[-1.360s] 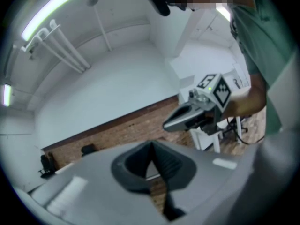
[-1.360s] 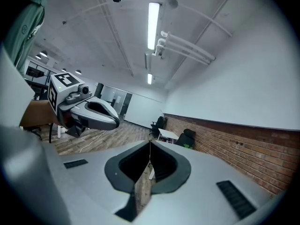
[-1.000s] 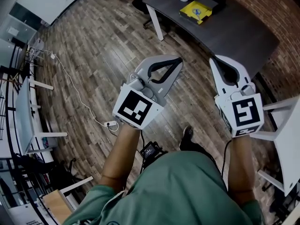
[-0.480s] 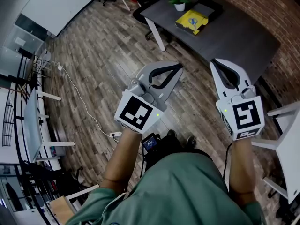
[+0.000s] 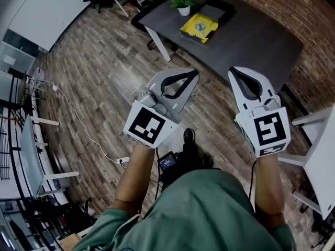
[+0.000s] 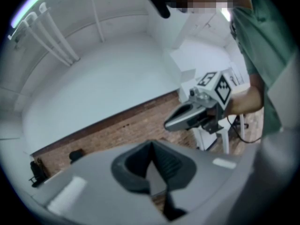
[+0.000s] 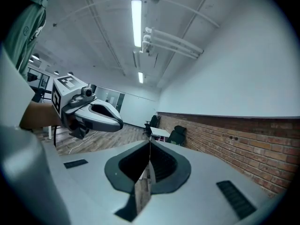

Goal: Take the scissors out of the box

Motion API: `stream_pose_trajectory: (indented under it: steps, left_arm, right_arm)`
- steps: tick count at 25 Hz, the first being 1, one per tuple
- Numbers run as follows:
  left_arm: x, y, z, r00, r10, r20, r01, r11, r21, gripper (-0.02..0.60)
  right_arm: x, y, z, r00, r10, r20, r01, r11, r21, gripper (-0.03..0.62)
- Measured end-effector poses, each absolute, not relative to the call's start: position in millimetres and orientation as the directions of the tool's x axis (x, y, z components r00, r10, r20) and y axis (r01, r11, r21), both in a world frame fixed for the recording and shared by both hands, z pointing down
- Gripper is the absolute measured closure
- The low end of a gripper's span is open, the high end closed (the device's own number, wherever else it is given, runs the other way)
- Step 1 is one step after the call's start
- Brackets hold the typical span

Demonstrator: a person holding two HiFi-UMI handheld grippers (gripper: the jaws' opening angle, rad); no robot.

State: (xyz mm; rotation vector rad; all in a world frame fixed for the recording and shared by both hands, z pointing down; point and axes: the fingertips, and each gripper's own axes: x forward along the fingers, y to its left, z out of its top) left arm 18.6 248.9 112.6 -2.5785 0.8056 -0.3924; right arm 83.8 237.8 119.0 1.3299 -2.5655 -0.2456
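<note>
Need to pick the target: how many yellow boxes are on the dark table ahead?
1. The yellow box lies at the far end of the dark table, beside a potted plant. The right gripper covers part of the table's near edge.

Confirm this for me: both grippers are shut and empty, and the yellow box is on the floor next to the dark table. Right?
Not quite. The yellow box sits on top of the dark table, near the potted plant, not on the floor; the head view shows it. The rest holds: the left gripper and right gripper are both shut and empty.
</note>
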Motion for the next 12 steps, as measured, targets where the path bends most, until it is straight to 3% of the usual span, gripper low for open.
stream_pose_trajectory:
  steps: [12]
  left_arm:
    - [23,157,128,0.817,-0.548,0.18,-0.437,-0.791,-0.427,0.581]
  right_arm:
    - [92,153,142,-0.516,-0.837,0.181,-0.81,0.546,0.215,0.588]
